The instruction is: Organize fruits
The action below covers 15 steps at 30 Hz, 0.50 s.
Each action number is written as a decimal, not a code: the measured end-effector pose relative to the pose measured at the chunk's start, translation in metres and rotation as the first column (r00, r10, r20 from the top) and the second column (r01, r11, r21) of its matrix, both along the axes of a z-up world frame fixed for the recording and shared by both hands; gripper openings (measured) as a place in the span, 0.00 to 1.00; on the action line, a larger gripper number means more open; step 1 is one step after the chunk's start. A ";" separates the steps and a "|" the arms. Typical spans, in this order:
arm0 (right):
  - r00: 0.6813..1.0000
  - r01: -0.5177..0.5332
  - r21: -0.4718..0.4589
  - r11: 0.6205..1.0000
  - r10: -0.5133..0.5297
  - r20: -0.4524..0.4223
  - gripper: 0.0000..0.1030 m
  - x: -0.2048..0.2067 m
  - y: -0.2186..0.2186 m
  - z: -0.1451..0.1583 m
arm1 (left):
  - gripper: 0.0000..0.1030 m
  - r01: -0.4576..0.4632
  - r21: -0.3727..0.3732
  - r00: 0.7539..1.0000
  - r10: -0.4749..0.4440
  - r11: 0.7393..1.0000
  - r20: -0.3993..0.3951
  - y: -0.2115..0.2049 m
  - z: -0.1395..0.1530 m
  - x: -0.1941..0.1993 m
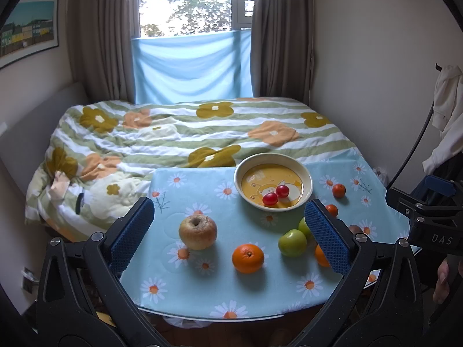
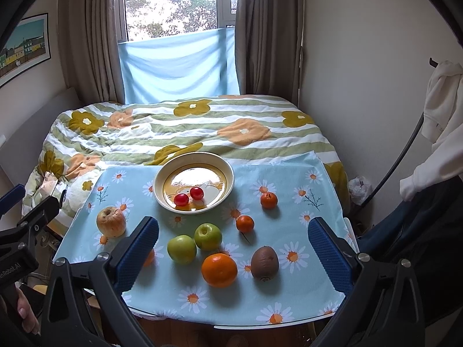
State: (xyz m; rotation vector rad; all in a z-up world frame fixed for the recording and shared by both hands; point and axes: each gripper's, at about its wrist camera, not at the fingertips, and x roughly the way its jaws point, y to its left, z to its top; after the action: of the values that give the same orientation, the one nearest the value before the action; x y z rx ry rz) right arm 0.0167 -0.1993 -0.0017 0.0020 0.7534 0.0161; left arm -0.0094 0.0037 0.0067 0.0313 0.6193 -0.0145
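Note:
A cream and yellow bowl (image 1: 307, 173) (image 2: 162, 173) at the back of the table holds two red cherry tomatoes (image 1: 276, 195) (image 2: 188, 196). On the daisy tablecloth lie a pale wrinkled apple (image 1: 198, 232) (image 2: 111, 221), two green apples (image 1: 292, 243) (image 2: 181, 249), two oranges (image 1: 248, 258) (image 2: 219, 269), two small tangerines (image 1: 339, 190) (image 2: 268, 200) and a brown kiwi (image 2: 264, 262). My left gripper (image 1: 228, 234) is open and empty above the table's front left. My right gripper (image 2: 233, 254) is open and empty above the front, the fruits between its fingers from afar.
The table (image 1: 202, 303) stands against a bed with a flowered striped quilt (image 1: 173, 133). Its front edge is near both grippers. A wall and hanging white clothes (image 2: 439, 110) are at the right. The right gripper's body shows in the left wrist view (image 1: 428, 217).

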 end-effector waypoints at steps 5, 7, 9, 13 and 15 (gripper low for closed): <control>1.000 0.000 0.001 1.000 0.000 0.000 1.00 0.000 0.000 0.000 | 1.00 0.000 -0.001 1.000 0.000 1.000 0.000 0.000 0.000 0.000; 1.000 0.000 0.000 1.000 0.000 0.001 1.00 0.000 0.000 0.000 | 1.00 0.001 -0.001 1.000 -0.001 1.000 0.001 0.000 0.001 0.000; 1.000 0.001 0.000 1.000 -0.001 0.001 1.00 0.000 0.000 -0.001 | 1.00 0.001 -0.003 1.000 -0.001 1.000 0.000 0.000 0.000 0.000; 1.000 0.001 0.004 1.000 -0.001 -0.001 1.00 0.001 -0.004 -0.004 | 1.00 0.007 -0.008 1.000 -0.007 1.000 -0.005 0.000 -0.001 0.000; 1.000 -0.001 0.009 1.000 0.001 0.000 1.00 0.001 -0.003 -0.005 | 1.00 0.014 -0.014 1.000 -0.014 1.000 -0.004 0.001 -0.003 0.001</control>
State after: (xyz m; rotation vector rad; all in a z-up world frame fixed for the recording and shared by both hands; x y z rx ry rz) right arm 0.0178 -0.2026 -0.0064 0.0103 0.7536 0.0206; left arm -0.0085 0.0046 0.0039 0.0217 0.6230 -0.0326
